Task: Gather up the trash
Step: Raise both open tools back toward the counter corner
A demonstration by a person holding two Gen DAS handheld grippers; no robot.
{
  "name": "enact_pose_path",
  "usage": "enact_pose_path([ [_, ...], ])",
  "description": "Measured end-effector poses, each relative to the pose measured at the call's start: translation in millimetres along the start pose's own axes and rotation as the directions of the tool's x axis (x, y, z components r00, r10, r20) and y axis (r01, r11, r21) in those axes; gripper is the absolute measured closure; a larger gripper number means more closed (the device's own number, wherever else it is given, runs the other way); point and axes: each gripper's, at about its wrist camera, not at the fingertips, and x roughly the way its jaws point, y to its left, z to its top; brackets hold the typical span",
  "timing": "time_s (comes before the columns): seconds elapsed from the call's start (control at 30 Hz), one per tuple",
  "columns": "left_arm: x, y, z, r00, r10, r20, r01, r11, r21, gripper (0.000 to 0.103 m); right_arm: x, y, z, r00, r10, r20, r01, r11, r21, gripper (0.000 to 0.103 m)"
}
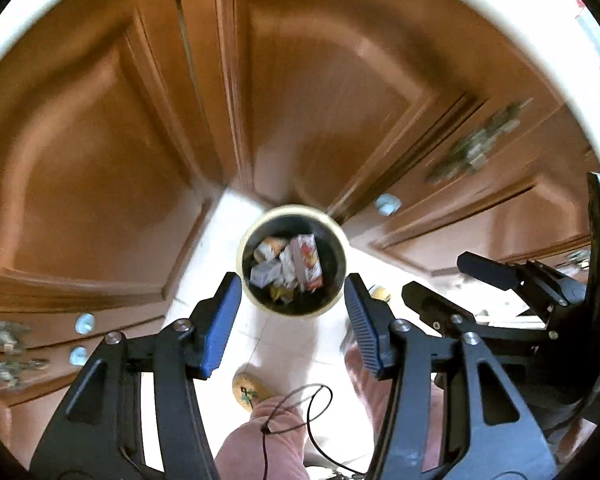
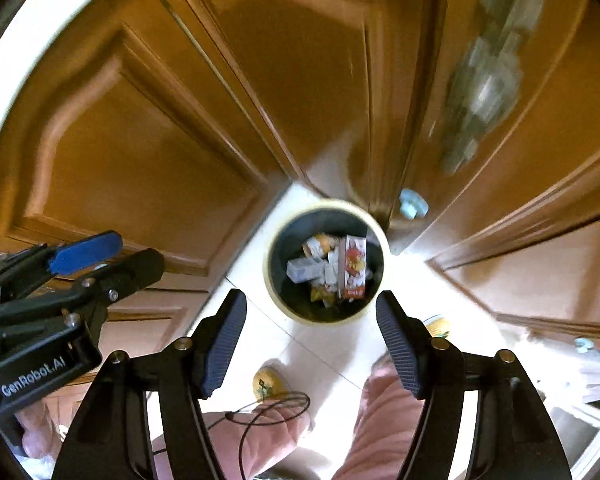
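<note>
Both tongs [image 1: 292, 320] [image 2: 312, 344] empty, apart | trash bin [image 1: 260, 300] [image 2: 276, 296] below, beyond tips

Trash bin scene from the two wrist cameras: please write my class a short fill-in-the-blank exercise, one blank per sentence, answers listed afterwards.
1. The round trash bin stands on a white tiled ____.
2. Behind the bin rise brown wooden cabinet ____.
3. The tall red and white carton lies ____ the bin.
4. Nothing sits between the pads of the left gripper or right gripper, so both are ____.

Answers: floor; doors; inside; open
</note>
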Motion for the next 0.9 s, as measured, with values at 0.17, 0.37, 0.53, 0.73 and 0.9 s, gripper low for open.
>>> enact_pose_path([
  [0.17, -80, -20, 26, 0.996, -0.008, 0.094, 0.005, 0.999, 0.039, 0.053, -91, 11, 18, 0.995, -0.006, 0.103, 0.006, 1.000, -0.004, 0.031],
  [0.37, -163, -51, 63, 0.982, -0.006, 0.191, -0.009, 0.997, 0.076, 0.053, -189, 18, 43, 0.977, 0.021, 0.210, -0.018, 1.000, -0.019, 0.031],
  [0.53, -211, -78, 100, 0.967, -0.014, 0.256, -0.015, 0.994, 0.110, 0.053, -257, 13, 68, 0.955, 0.027, 0.294, -0.015, 0.999, -0.043, 0.031],
  [0.73, -241, -112, 151, 0.961, -0.023, 0.277, -0.015, 0.991, 0.133, 0.052, -324, -21, 115, 0.931, 0.025, 0.365, -0.004, 0.998, -0.059, 0.031],
  [0.9, -253, -149, 207, 0.955, -0.022, 0.295, -0.033, 0.983, 0.180, 0.052, -378, -75, 168, 0.906, 0.029, 0.423, -0.018, 0.999, -0.030, 0.031],
])
